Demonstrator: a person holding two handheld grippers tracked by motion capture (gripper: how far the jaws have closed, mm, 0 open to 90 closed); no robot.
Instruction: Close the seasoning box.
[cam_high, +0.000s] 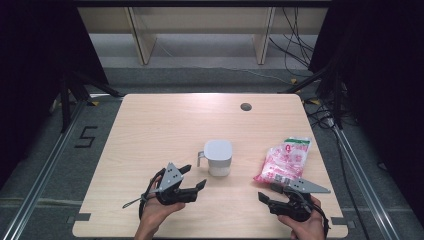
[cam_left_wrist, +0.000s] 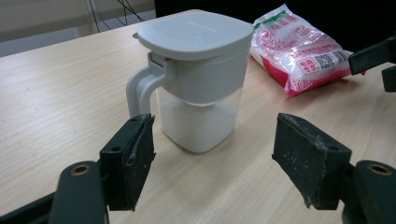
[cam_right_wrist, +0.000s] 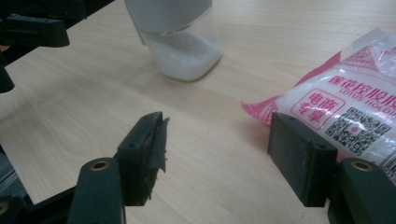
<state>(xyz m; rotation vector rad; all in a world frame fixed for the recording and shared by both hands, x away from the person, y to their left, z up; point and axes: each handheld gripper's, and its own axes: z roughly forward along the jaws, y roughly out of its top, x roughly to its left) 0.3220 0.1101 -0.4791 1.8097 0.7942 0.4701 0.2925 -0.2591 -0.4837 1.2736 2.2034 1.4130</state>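
A lidded jug (cam_high: 218, 157) part-filled with white granules stands mid-bench; a pink-and-white bag (cam_high: 283, 161) lies toward the right edge. The left gripper (cam_high: 195, 178) faces the jug, the right gripper (cam_high: 268, 194) the bag, both jaws wide and empty. An approach, likely; next, each closes in and grips.

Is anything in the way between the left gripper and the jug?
No. The left gripper has its jaws open and aimed at the jug, with just bare table between them. The bag lies off to the side, behind the jug.
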